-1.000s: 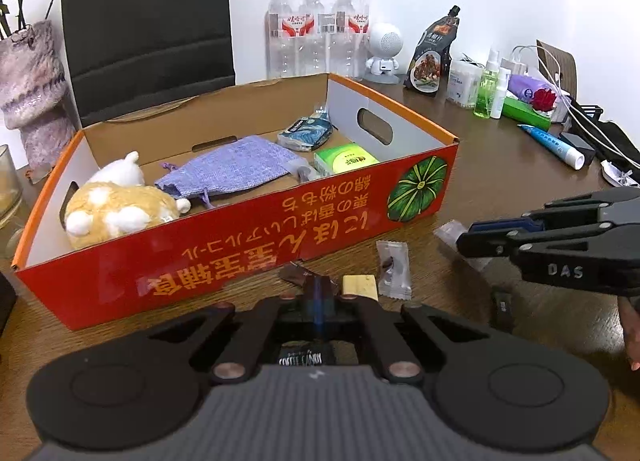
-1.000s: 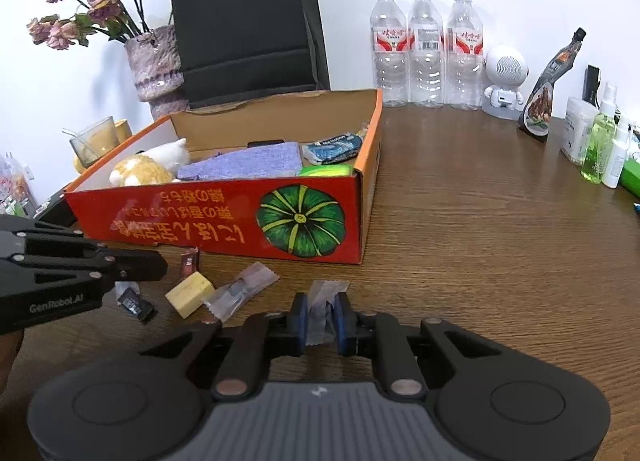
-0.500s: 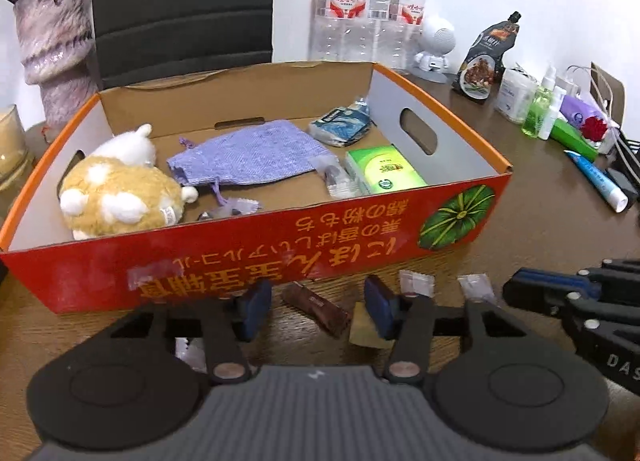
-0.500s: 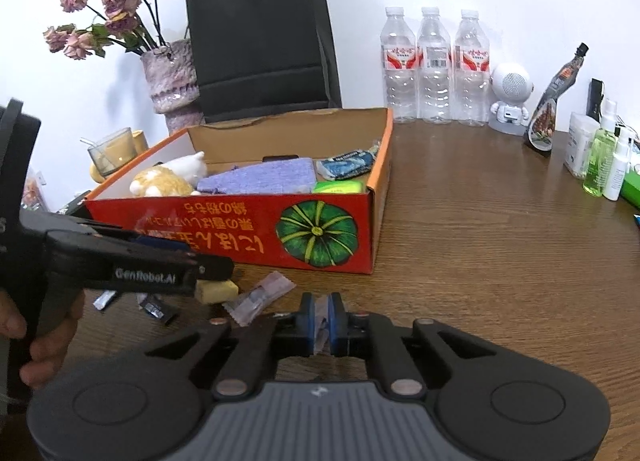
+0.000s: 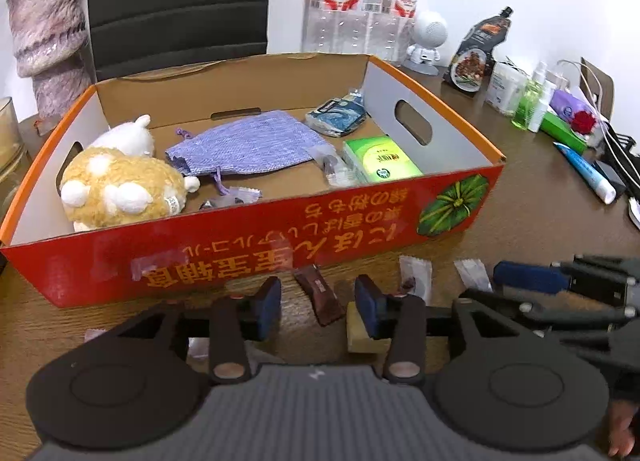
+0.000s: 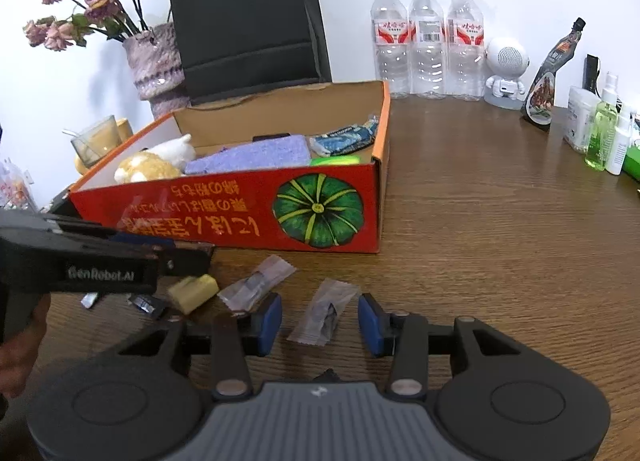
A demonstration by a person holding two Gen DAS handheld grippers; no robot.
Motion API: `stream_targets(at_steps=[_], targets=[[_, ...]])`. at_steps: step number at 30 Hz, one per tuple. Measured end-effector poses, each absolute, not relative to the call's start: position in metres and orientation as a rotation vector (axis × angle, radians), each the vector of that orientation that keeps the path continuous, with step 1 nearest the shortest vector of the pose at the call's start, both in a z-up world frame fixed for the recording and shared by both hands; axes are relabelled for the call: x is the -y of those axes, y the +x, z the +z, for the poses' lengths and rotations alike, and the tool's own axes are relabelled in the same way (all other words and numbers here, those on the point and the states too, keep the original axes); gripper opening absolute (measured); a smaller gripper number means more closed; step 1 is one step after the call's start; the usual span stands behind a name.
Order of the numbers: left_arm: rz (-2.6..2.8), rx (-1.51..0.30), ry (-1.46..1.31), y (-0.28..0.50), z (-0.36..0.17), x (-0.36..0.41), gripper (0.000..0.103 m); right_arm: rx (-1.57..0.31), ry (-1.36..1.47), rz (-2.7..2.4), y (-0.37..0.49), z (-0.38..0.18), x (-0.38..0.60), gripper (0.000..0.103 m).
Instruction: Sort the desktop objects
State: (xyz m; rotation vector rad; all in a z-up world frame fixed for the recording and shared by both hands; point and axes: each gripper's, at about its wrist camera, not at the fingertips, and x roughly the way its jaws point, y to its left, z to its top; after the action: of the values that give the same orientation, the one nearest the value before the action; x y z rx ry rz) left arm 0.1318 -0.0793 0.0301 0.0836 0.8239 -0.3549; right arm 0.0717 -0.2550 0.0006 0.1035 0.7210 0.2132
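Surface: brown wood-grain surface (image 6: 500, 221) against a white wall, crowded along its back edge.
Back row: three water bottles (image 6: 426, 37), a small white robot figure (image 6: 506, 69), a dark sauce pouch (image 6: 550, 77), a black paper bag (image 6: 248, 17) and a vase of dried roses (image 6: 152, 57).
Box: red-and-orange cardboard box (image 5: 280, 245) with a green pumpkin printed on its front, open at the top, standing on the surface just beyond both tools.
Box contents: plush toy (image 5: 116, 185) at the left, purple knit pouch (image 5: 244, 145) in the middle, green carton (image 5: 380, 159) and a blue packet (image 5: 338, 117) at the right.
Loose things: clear wrapped candy (image 6: 324, 313), a second clear packet (image 6: 258, 283), a yellow block (image 6: 194, 293) and a brown candy bar (image 5: 320, 295), all lying on the surface in front of the box.
Right tool: right tool (image 6: 320, 321) held low, its fingers spread wide on either side of the clear wrapped candy, not touching it.
Left tool: left tool (image 5: 318, 305) also wide apart and empty, low over the brown candy bar, with the yellow block just beside its right finger.
Hand: part of a hand (image 6: 20, 345) shows gripping the left tool's handle.
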Motion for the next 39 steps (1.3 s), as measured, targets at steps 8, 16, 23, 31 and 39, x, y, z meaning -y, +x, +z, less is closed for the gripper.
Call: stream_targets(at_steps=[8, 16, 23, 31, 39], targets=[[-0.349, -0.843, 0.049, 0.123, 0.032, 0.078, 0.003, -0.711, 0.034, 0.196, 0.072, -0.002, 0.245, 0.017], [-0.354, -0.856, 0.003, 0.112, 0.034, 0.074, 0.001, -0.716, 0.002, 0.231, 0.061, -0.001, 0.241, 0.015], [-0.412, -0.802, -0.061, 0.096, 0.046, 0.069, 0.033, -0.683, 0.039, 0.243, 0.045, 0.011, 0.248, 0.015], [-0.43, -0.807, 0.124, 0.094, 0.026, 0.099, 0.051, -0.67, 0.067, 0.25, 0.039, 0.018, 0.257, 0.015], [-0.404, -0.77, 0.118, 0.082, 0.034, 0.091, 0.031, -0.65, 0.07, 0.268, 0.037, 0.026, 0.255, 0.015]])
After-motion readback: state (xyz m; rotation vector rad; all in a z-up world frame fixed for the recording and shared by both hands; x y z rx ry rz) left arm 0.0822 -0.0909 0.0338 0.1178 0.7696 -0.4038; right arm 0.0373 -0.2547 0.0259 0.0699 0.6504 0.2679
